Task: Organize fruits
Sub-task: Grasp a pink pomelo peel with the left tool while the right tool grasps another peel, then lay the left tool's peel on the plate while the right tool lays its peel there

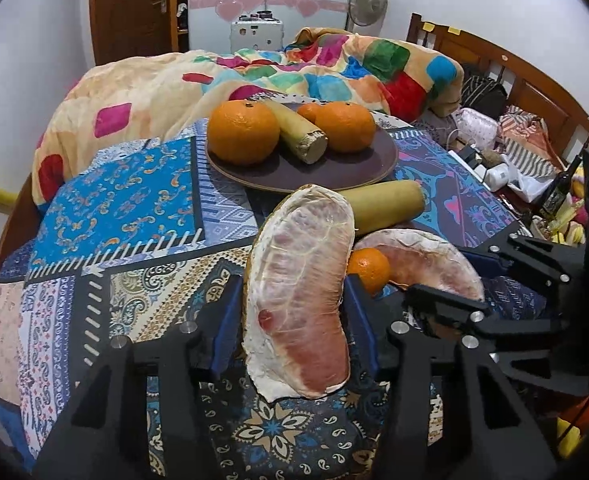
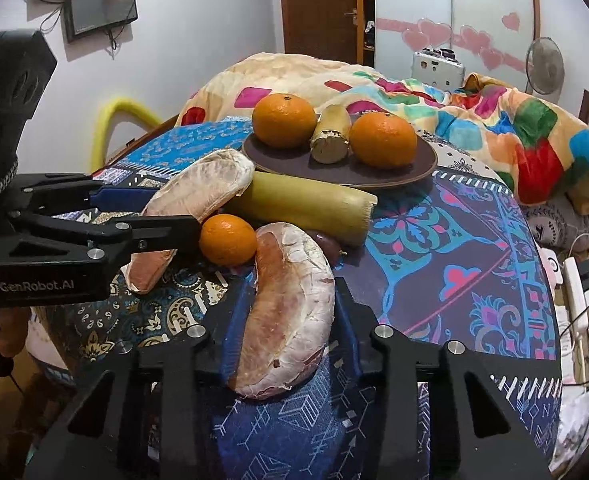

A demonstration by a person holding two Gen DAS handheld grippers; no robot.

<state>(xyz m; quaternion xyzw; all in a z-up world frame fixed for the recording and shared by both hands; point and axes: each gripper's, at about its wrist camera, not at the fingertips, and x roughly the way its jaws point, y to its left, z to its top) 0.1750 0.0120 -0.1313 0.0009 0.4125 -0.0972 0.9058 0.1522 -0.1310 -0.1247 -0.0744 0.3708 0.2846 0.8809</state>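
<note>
2 pomelo segments sit on the patterned cloth (image 2: 454, 216), short of the brown plate (image 1: 374, 168). The left pomelo segment (image 1: 300, 296) stands between the left gripper (image 1: 294, 304) pads, which bracket it closely and appear to be gripping it. The right pomelo segment (image 2: 290, 312) is likewise held between the right gripper (image 2: 290, 312) pads. A small orange (image 2: 227, 239) lies touching both segments; a loose yellow-green stalk (image 2: 306, 208) lies behind them against the plate rim. The plate holds 2 oranges and 1 stalk. Recommendation: lift each segment straight up before travelling, squeeze lightly as the flesh looks soft, and clear the small orange
</note>
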